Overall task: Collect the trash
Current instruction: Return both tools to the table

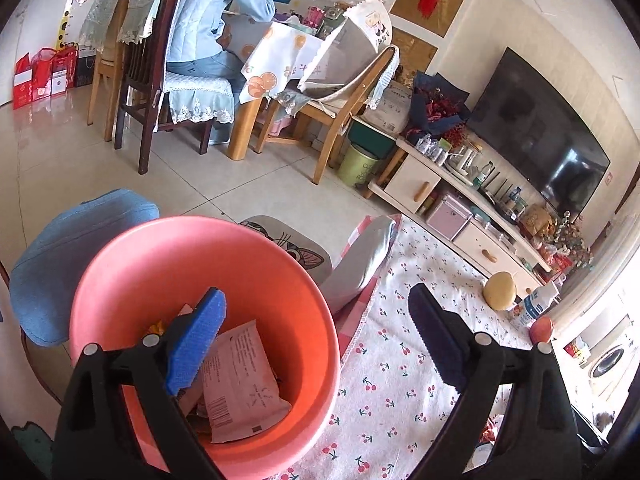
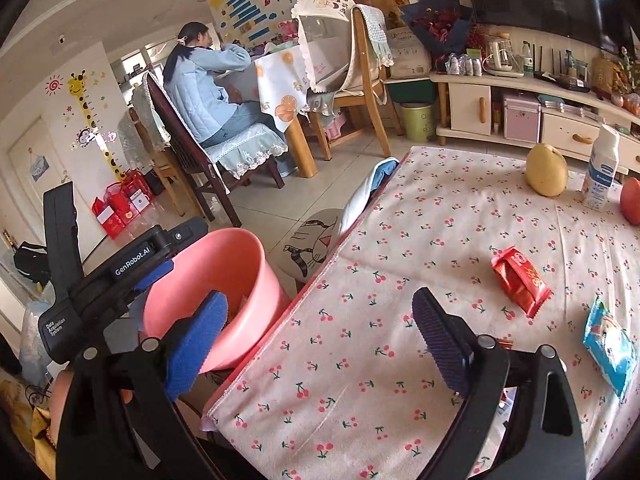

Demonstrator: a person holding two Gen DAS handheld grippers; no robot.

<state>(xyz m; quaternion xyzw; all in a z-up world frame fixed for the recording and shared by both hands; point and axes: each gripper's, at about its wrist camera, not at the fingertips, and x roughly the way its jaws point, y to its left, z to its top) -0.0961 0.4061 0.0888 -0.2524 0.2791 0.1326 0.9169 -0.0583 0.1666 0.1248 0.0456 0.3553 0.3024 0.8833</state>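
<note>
A pink bucket (image 1: 132,280) stands on the floor beside the table, with several wrappers in it; a pale pink packet (image 1: 240,380) lies on top. My left gripper (image 1: 316,336) hangs open above the bucket's right rim, one blue pad (image 1: 200,332) over the bucket, nothing between the pads. In the right wrist view the bucket (image 2: 224,264) sits left of the cherry-print tablecloth (image 2: 400,220). My right gripper (image 2: 320,340) is open and empty over the table's near edge. A red packet (image 2: 520,280) and a blue packet (image 2: 610,344) lie on the cloth to its right.
A yellow pear (image 2: 546,170), a milk carton (image 2: 602,168) and a red apple (image 2: 632,200) stand at the table's far right. A blue stool cushion (image 1: 68,256) and a cat mat (image 2: 312,240) are near the bucket. A person (image 2: 204,84) sits at the dining table behind.
</note>
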